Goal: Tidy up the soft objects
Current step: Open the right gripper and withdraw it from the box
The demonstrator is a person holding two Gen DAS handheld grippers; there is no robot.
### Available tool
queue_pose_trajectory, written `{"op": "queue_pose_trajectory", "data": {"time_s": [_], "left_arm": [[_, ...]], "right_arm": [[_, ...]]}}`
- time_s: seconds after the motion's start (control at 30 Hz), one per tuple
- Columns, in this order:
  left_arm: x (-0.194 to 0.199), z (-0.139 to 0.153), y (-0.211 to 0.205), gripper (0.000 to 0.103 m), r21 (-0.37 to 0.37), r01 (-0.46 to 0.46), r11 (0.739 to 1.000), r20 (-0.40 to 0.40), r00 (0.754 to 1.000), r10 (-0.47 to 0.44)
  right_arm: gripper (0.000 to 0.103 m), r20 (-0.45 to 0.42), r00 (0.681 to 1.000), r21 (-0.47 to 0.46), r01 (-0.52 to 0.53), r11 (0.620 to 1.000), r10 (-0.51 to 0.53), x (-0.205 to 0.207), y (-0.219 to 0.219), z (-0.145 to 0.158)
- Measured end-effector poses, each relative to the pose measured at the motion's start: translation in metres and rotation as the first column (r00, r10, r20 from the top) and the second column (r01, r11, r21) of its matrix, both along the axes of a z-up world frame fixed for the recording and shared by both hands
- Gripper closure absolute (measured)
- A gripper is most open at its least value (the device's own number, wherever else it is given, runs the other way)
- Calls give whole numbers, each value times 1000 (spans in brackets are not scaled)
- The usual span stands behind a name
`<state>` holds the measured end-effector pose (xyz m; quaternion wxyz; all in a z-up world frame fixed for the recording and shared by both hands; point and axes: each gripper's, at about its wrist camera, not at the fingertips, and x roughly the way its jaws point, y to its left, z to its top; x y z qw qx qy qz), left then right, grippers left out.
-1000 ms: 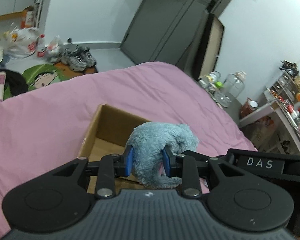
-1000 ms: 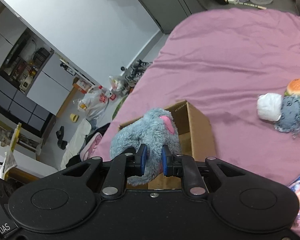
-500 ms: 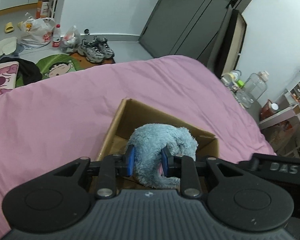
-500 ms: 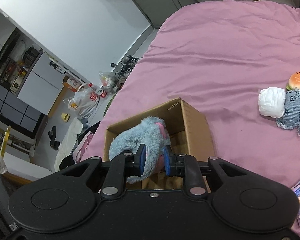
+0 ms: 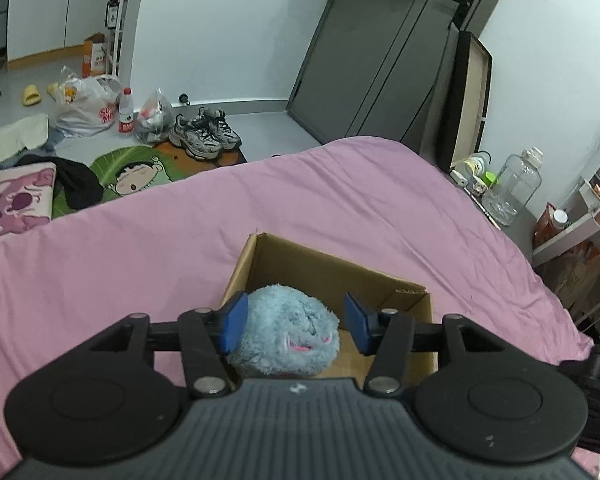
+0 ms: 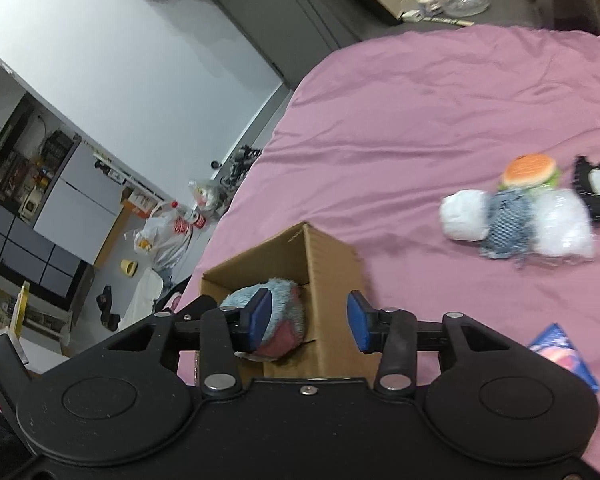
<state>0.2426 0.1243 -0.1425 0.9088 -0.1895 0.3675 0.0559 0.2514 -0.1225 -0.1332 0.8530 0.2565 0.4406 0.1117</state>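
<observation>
A fluffy blue plush toy [image 5: 288, 338] with pink patches lies inside an open cardboard box [image 5: 332, 272] on the pink bed. My left gripper [image 5: 296, 326] is open just above the box, with the plush between its spread blue pads. My right gripper [image 6: 310, 322] is open too, over the same box [image 6: 328, 280]; the plush [image 6: 278, 316] sits by its left pad. Further right on the bed lie a plush burger [image 6: 530, 170], a white roll [image 6: 462, 216], a denim-blue soft toy [image 6: 508, 228] and a white bundle [image 6: 566, 230].
A black item [image 6: 596, 188] lies beside the soft toys. A blue packet [image 6: 564, 354] lies at the bed's right. Off the bed stand shoes [image 5: 204, 132], bags [image 5: 88, 108], a green mat [image 5: 136, 172], a clear jug [image 5: 512, 188] and shelves [image 5: 596, 208].
Both grippers opened and let go of the blue plush, which has dropped into the cardboard box. Both cameras have drawn back a little and the box shows more fully.
</observation>
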Motion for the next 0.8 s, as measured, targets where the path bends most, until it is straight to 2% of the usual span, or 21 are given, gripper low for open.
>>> {"op": "queue_pose_trajectory", "data": {"time_s": [0.2, 0.3, 0.47, 0.53, 0.63, 0.73, 0.8], "left_arm": [[-9, 21, -22, 46, 37, 43, 998, -23, 999, -42], [-20, 34, -36, 44, 62, 67, 996, -9, 998, -66], [-34, 54, -59, 35, 95, 96, 991, 8, 995, -97], [-40, 62, -69, 31, 96, 124, 988, 18, 992, -127], [-48, 72, -86, 27, 116, 176, 977, 22, 983, -180], [-59, 81, -98, 27, 130, 180, 975, 40, 982, -187], [-65, 85, -102, 26, 120, 172, 978, 42, 983, -178]], "right_arm": [[42, 50, 998, -7, 35, 999, -35, -20, -31, 20], [34, 71, 996, -9, 60, 998, -59, -32, -47, 29], [20, 93, 990, -19, 109, 994, -107, -48, -72, 41], [11, 104, 988, -26, 113, 993, -110, -55, -79, 46], [6, 120, 988, -47, 103, 994, -96, -65, -88, 53], [0, 132, 988, -60, 91, 994, -83, -75, -98, 60], [0, 142, 987, -64, 87, 994, -78, -82, -106, 66]]}}
